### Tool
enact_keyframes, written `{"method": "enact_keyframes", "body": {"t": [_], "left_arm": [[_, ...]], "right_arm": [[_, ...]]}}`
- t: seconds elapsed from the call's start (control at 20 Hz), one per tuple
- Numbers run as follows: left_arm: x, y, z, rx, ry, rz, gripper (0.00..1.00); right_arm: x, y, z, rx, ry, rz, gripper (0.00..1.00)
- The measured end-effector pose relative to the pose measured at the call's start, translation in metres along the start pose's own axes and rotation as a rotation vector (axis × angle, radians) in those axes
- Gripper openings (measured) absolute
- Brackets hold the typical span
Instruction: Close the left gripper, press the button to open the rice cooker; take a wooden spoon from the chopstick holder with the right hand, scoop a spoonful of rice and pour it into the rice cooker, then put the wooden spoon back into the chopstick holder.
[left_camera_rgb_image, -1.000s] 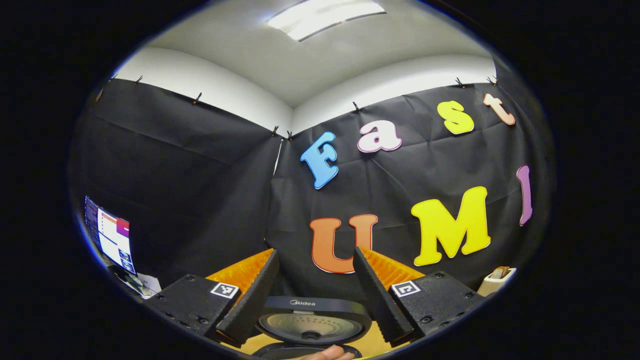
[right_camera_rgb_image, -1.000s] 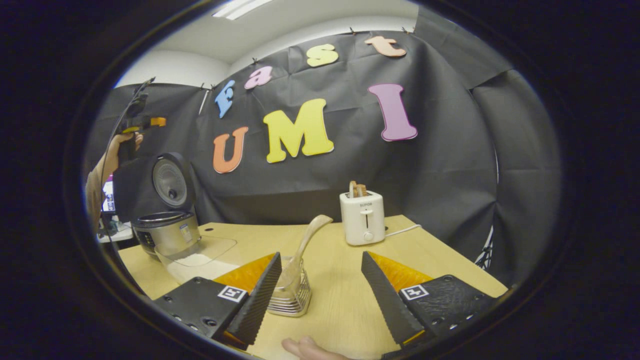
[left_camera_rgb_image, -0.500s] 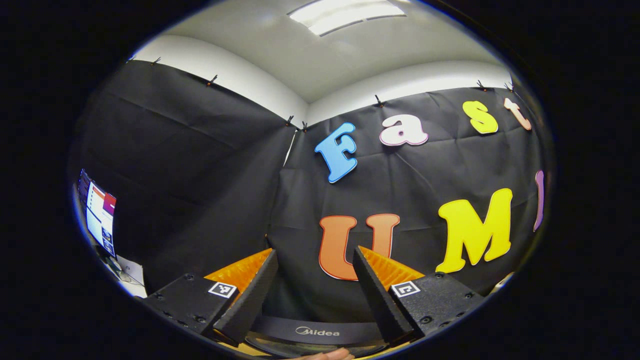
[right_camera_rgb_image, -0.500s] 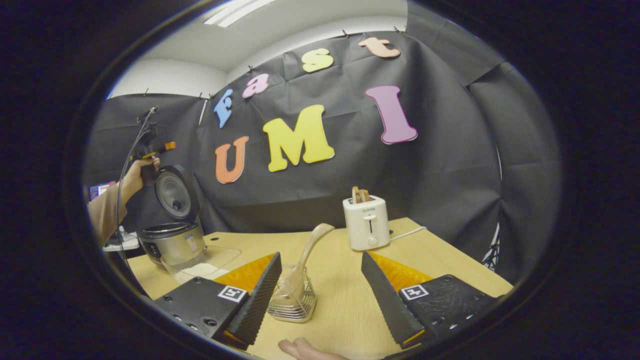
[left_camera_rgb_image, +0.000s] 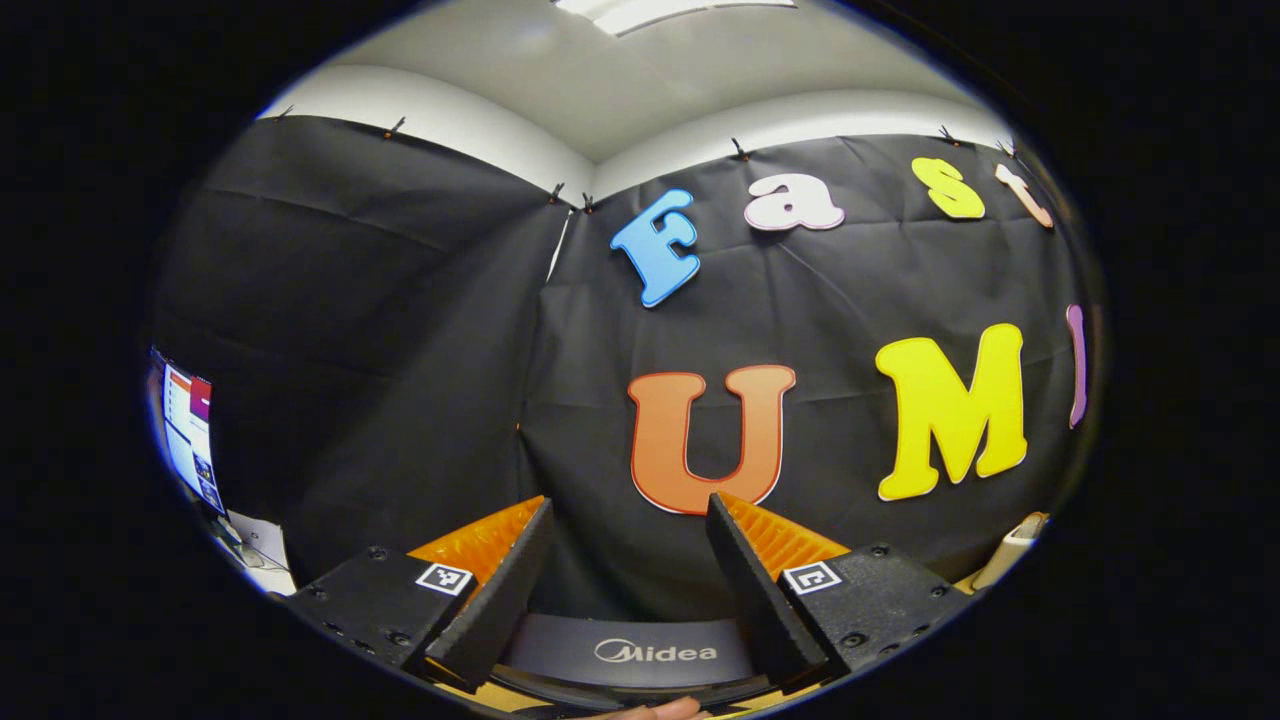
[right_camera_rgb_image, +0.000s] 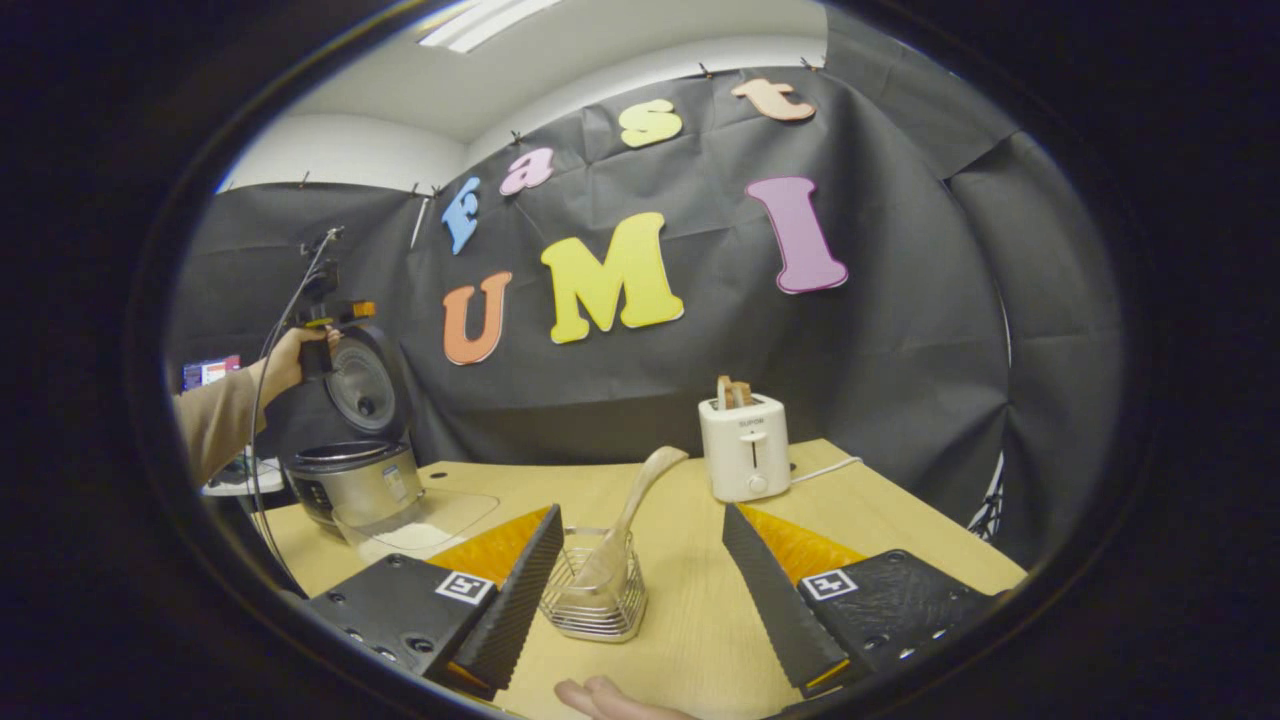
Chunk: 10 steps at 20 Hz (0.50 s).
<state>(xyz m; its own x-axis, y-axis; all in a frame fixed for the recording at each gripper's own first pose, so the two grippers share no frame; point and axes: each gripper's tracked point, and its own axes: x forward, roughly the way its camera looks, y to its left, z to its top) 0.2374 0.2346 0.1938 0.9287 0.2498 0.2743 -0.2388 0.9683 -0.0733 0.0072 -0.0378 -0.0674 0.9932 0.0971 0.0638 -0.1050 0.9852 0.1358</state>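
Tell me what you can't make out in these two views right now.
- Inside of the rice cooker, right gripper view: its pot wall hides whether it holds any rice.
- Bowl of the wooden spoon, right gripper view: down inside the chopstick holder, blurred by its wires.
- Left gripper, right gripper view: far off and too small to tell its jaws there.
- Rice cooker body, left gripper view: cut off by the bottom edge below the raised lid.
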Motion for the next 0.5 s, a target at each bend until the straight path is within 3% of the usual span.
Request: {"method": "enact_keyframes", "body": {"t": [0.05, 0.15, 0.5], "left_arm": [[0.001, -0.003, -0.004, -0.019, 0.011, -0.025, 0.97], [-0.005, -0.003, -0.011, -0.014, 0.042, -0.024, 0.96], [-0.038, -0.002, -0.015, 0.018, 0.054, -0.030, 0.95]], "right_arm": [[-0.002, 0.000, 0.002, -0.004, -0.008, -0.001, 0.91], [-0.005, 0.000, 0.003, -0.007, -0.018, -0.001, 0.95], [-0.017, 0.006, 0.006, -0.001, -0.032, 0.012, 0.95]]}}
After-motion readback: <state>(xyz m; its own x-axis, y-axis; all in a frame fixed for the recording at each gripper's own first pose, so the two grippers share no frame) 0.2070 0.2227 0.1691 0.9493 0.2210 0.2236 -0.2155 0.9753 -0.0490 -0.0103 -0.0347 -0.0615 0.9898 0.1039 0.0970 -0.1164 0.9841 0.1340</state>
